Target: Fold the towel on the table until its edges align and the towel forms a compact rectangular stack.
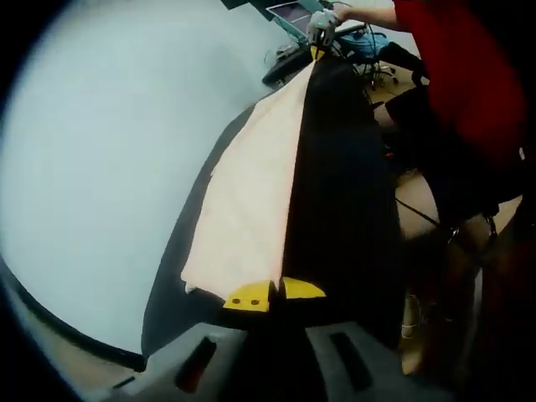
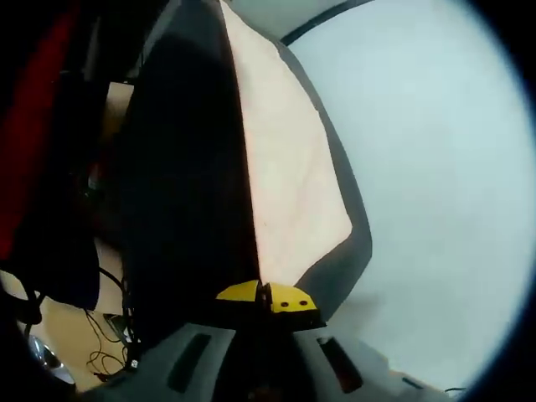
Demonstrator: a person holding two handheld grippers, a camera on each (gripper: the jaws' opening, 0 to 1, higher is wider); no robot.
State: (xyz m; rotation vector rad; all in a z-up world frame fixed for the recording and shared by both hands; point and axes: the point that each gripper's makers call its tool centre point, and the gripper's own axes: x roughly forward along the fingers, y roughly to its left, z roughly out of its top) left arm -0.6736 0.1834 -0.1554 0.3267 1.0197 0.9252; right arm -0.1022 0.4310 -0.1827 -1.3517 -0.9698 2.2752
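Left gripper view gives us the pale peach cloth towel (image 1: 251, 201) stretched taut, lifted above the white worktop (image 1: 109, 167). Our left gripper (image 1: 275, 295), with yellow tips pressed together, pinches the towel's near corner. At the towel's far end our right gripper (image 1: 321, 29) grips the other corner, close to a person's red sleeve (image 1: 452, 59). In the right gripper view, the right gripper (image 2: 266, 297) clamps the towel (image 2: 293, 184) edge too, with the dark underside of the towel turned away from the worktop (image 2: 435, 167).
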